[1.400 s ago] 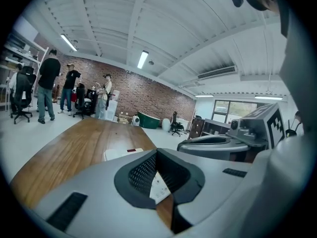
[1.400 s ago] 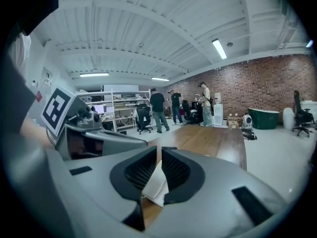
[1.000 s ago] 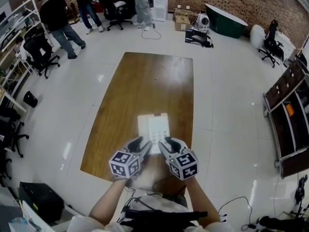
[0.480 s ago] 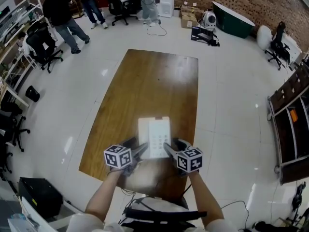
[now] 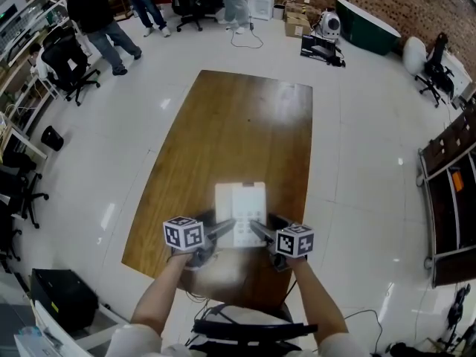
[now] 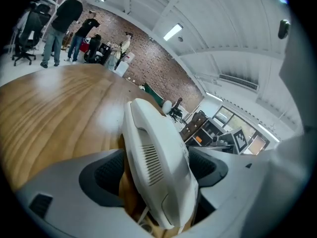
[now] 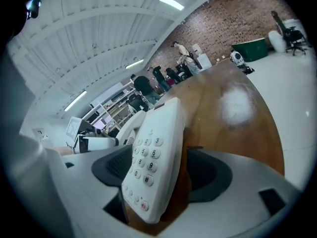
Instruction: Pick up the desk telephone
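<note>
Near the close end of the table (image 5: 238, 125), the phone (image 5: 239, 213) lies flat, keypad (image 7: 148, 167) up and handset (image 6: 153, 152) on its cradle. It looks like it's resting on the wood and not lifted yet.

Left gripper (image 5: 217, 229) sits at the phone's left side and right gripper (image 5: 260, 229) at its right. Both have jaws opening right now, already v wide. The phone body is between the jaws in both gripper views, but afaict the pads aren't pressing on it. There's a sliver of gap on at least one side of each, so nothing's actually gripped.

Tips for the grab, imo:
- get the pads square on the base's side walls, not on the handset, or it'll pop off the cradle
- close both sides at the same time so the phone doesn't skate across the wood
- lift level w/ both hands at the same rate, since any tilt could let the handset slide
- it's smooth plastic, so squeeze firmly before going up

Count: 1 phone, 1 handset, 1 keypad, 2 grippers, 1 table.
</note>
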The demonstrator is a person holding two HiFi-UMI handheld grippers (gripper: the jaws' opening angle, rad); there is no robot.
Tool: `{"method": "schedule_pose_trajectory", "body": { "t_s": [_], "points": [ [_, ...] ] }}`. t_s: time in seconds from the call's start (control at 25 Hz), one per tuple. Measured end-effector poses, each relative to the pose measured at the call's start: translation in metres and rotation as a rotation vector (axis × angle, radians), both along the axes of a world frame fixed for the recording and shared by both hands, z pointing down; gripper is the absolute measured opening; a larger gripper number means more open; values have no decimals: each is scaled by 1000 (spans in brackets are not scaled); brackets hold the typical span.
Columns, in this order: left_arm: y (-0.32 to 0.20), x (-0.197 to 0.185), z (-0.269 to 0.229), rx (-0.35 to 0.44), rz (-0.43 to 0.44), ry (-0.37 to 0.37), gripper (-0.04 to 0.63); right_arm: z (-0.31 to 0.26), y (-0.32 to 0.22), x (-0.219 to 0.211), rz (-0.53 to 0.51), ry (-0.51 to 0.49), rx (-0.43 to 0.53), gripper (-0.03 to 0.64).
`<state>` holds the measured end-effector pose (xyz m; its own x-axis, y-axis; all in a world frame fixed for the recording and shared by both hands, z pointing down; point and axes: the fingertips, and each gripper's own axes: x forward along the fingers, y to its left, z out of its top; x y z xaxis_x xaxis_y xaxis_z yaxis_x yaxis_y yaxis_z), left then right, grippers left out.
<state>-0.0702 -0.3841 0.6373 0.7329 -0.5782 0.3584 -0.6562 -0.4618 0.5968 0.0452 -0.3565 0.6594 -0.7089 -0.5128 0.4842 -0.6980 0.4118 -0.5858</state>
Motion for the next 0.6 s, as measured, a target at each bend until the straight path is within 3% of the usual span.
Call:
{"method": "schedule_pose_trajectory", "body": {
  "t_s": [0.36, 0.52, 0.6],
  "points": [
    [-3, 10, 10, -16, 32, -13, 426, 9, -3, -13, -41, 51, 10, 351],
    [-4, 13, 12, -29, 50, -1, 437, 10, -6, -12, -50, 49, -2, 330],
    [-5, 14, 12, -31, 52, -3, 442, 13, -7, -12, -60, 94, 9, 314]
  ]
}}
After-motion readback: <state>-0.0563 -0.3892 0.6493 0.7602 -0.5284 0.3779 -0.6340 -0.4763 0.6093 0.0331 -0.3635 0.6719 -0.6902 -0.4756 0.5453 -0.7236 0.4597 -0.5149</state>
